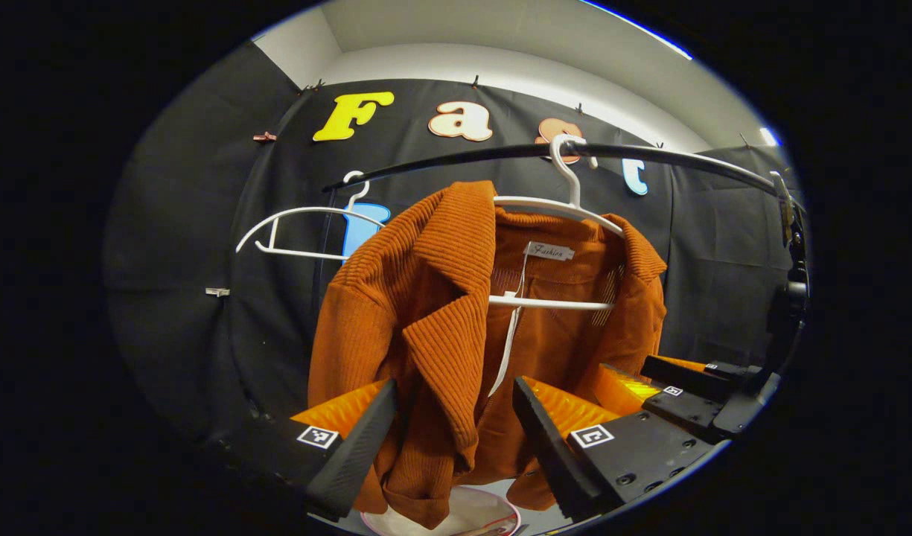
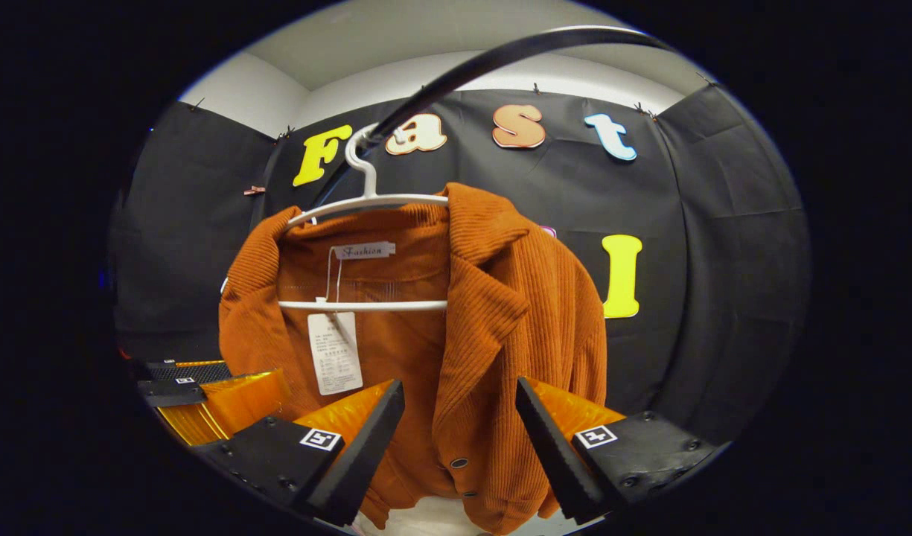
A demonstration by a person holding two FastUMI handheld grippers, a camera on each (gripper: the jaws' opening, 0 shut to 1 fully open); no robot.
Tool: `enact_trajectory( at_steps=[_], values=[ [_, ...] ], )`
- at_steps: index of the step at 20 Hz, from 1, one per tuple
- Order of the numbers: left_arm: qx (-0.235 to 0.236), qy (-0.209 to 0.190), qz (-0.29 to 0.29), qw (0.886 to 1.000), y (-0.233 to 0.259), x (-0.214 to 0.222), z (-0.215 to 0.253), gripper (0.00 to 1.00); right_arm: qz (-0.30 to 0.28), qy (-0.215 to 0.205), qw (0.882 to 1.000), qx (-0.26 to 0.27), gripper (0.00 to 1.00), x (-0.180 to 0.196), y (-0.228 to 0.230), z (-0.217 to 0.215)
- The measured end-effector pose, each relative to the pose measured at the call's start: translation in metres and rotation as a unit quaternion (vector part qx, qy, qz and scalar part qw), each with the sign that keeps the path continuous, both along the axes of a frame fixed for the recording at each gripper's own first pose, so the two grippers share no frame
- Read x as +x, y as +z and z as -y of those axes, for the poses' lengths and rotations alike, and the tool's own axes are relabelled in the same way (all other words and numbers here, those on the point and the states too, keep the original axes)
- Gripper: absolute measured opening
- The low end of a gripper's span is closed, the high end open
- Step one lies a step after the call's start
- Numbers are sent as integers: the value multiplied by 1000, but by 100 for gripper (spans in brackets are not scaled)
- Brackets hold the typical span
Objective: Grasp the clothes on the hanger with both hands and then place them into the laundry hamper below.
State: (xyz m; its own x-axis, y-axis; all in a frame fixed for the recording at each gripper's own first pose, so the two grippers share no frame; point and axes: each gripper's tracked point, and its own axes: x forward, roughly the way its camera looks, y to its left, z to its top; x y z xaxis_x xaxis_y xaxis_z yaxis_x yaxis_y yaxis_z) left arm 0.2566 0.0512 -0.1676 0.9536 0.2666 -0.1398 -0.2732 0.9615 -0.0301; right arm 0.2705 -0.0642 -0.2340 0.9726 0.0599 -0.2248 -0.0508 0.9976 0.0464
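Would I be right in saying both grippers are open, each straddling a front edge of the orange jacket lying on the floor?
Not quite: the orange jacket hangs on a white hanger from the rail, as the right gripper view shows. Both the left gripper and right gripper are indeed open, straddling its front edges.

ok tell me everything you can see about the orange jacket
The orange jacket looks like ribbed, corduroy-like cloth, with a wide lapel collar, dark snap buttons low on the front and a neck label with a paper tag. It hangs open on a white hanger hooked over a dark rail. Each front panel hangs between the spread fingers of an open claw: left claw, right claw.
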Motion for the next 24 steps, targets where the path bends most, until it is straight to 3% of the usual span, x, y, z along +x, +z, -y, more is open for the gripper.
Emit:
enact_trajectory(
  at_steps=[11,12,14,15,16,18,19,22,24],
  values=[
    [13,79,18,997,-3,42,-34,93,15,22,999,28,97,60,-20,-1],
    [13,81,19,996,-1,47,-37,93,18,12,1000,21,94,68,-22,7],
    [6,77,21,997,2,63,-48,91,25,14,999,28,73,80,-24,15],
    [-1,72,21,997,1,66,-49,84,23,23,999,39,63,85,-25,14],
    [-1,89,21,996,1,65,-58,61,22,30,998,44,61,92,-25,17],
    [8,104,19,994,6,64,-69,15,31,42,997,51,27,95,-13,29],
    [11,102,12,995,3,64,-70,14,27,57,997,54,11,99,-18,30],
    [35,116,2,993,9,54,-84,10,25,90,993,74,14,90,-13,41],
    [39,131,-2,991,17,43,-96,11,38,75,993,87,15,84,5,68]
  ],
)
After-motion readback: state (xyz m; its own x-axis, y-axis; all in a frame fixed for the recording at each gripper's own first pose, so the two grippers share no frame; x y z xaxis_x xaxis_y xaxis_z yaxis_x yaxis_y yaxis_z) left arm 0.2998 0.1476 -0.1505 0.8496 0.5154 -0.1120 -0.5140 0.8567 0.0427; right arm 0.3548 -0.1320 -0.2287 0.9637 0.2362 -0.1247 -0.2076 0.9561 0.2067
